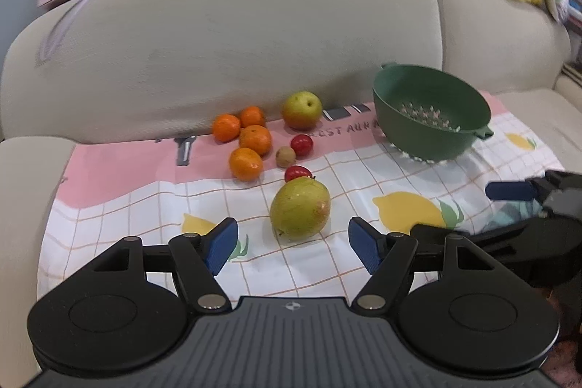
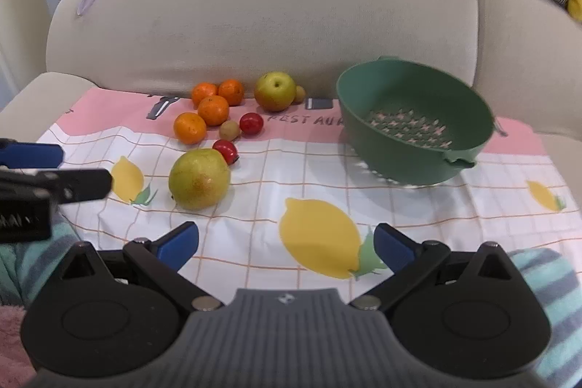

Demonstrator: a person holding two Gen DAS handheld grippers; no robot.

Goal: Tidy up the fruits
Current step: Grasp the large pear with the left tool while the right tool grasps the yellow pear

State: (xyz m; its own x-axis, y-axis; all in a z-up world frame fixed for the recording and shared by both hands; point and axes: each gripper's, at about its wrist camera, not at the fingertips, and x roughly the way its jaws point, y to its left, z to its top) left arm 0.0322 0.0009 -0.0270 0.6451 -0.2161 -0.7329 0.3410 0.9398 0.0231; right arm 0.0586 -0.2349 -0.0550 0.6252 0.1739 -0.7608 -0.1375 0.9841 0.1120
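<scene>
Mango [image 1: 300, 208] lies just ahead of the wide-open, empty left claw [image 1: 293, 246], untouched, between its blue pads.

Green colander [image 2: 414, 119]; orange tangerines [image 2: 190, 128]; pink, lemon-printed checked cloth [image 2: 454, 206]

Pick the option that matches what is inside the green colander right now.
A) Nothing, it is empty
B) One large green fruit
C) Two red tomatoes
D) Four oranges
A: the green colander shows only its bare perforated bottom, while the oranges, the small red fruits and the large green fruit all lie on the cloth outside it.
</scene>
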